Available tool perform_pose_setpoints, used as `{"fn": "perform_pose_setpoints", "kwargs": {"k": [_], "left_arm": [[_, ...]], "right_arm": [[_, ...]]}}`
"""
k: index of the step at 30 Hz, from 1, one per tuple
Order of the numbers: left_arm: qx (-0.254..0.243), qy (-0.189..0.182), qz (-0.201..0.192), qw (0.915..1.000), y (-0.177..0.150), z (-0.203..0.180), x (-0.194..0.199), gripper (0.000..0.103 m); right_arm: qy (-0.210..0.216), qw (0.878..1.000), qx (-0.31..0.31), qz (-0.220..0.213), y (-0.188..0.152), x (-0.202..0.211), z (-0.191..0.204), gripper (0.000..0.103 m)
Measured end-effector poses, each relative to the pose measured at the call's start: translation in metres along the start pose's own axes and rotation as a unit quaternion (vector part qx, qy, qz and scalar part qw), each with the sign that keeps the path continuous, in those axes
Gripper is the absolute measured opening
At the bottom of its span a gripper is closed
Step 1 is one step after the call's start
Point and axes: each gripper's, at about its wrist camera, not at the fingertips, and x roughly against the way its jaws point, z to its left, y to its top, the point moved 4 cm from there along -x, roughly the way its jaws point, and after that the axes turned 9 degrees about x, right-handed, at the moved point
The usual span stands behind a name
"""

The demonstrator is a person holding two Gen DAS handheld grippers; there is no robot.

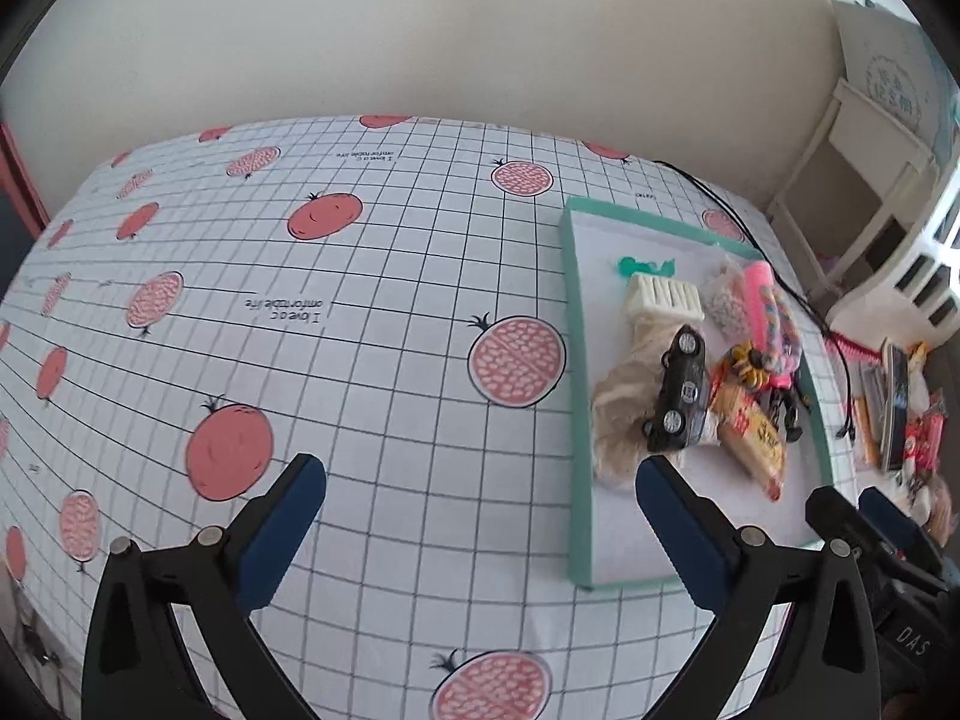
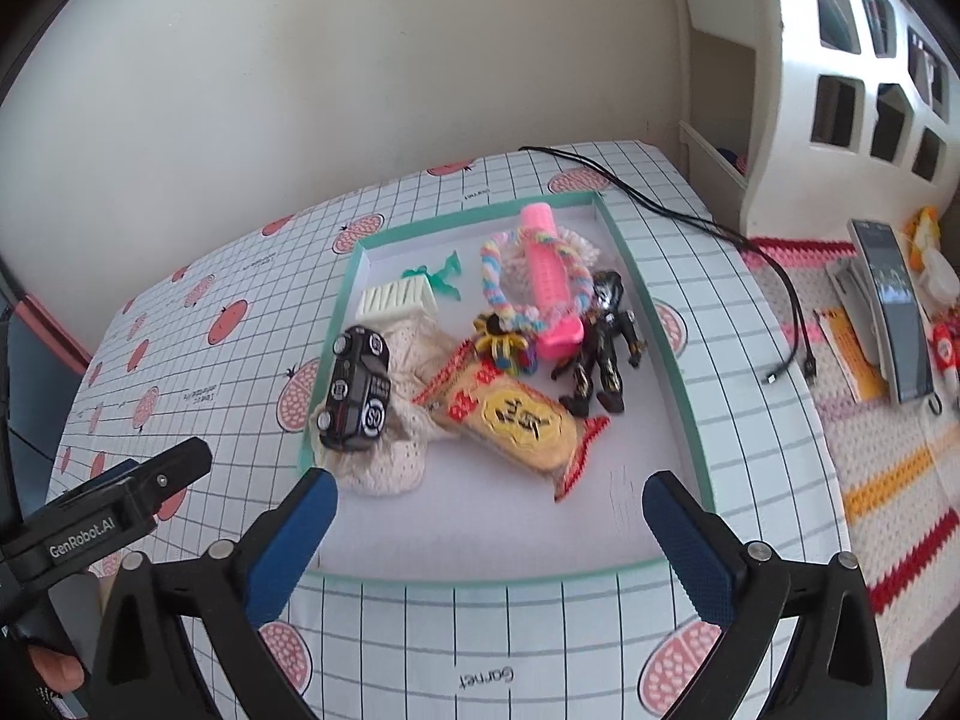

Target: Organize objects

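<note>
Two hand-held grippers above a table (image 1: pixel 390 312) covered with a grid-patterned cloth printed with pomegranates. The left gripper (image 1: pixel 480 510) hangs over bare cloth, its blue-padded jaws spread wide with nothing between them; its right finger (image 1: pixel 678 528) overlaps the near left rim of the tray (image 1: pixel 576 396) in the left wrist view. The right gripper (image 2: pixel 489 516) is likewise wide open and empty, poised over the near, unoccupied part of the tray's white floor. The tray is shallow, rectangular and green-rimmed, and lies on the right part of the table. Within it are gathered: a black toy car (image 2: pixel 354 387) resting tilted on a cream knitted cloth (image 2: pixel 396 438) at the left side; a white ribbed block (image 2: pixel 399 297) just behind the cloth; a small green piece (image 2: pixel 441 276) near the far left corner; a yellow snack packet (image 2: pixel 516 420) with red edges at the centre; a pink bottle (image 2: pixel 549 282) lying lengthwise with a pastel braided ring (image 2: pixel 498 294) round it; a small yellow-and-black toy (image 2: pixel 501 345) between packet and bottle; and a black figure (image 2: pixel 603 342) lying at the right, touching the bottle's near end. A black cable (image 2: pixel 780 276) runs across the cloth beyond the tray's right rim. To the right of the table stands a white shelf unit (image 2: pixel 840 60); a striped crocheted mat (image 2: pixel 888 480) beside the table bears a phone (image 2: pixel 894 312) and blurred small items.
</note>
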Motion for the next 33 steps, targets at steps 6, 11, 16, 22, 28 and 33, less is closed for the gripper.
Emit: {"fn": "perform_pose_setpoints", "kwargs": {"k": [6, 11, 16, 22, 28, 33], "left_arm": [[0.006, -0.006, -0.011, 0.9999, -0.009, 0.007, 0.015, 0.103], [0.017, -0.003, -0.016, 0.9997, -0.016, 0.016, 0.024, 0.103], [0.013, 0.017, -0.011, 0.9997, -0.025, 0.021, 0.027, 0.103], [-0.011, 0.023, -0.001, 0.9997, -0.036, 0.017, 0.028, 0.103], [-0.030, 0.034, 0.008, 0.9989, -0.045, 0.019, 0.027, 0.103], [-0.029, 0.038, 0.013, 0.9988, -0.050, 0.025, 0.026, 0.103]], "right_arm": [[-0.002, 1.000, 0.002, 0.003, -0.012, 0.008, 0.001, 0.103], [-0.005, 1.000, 0.002, 0.005, -0.021, 0.014, 0.002, 0.103], [-0.006, 1.000, 0.000, 0.007, -0.028, 0.017, 0.003, 0.103], [-0.007, 1.000, 0.007, 0.013, -0.036, 0.018, 0.008, 0.103], [-0.008, 1.000, 0.017, 0.018, -0.041, 0.019, 0.013, 0.103], [-0.011, 0.999, 0.023, 0.023, -0.046, 0.019, 0.017, 0.103]]}}
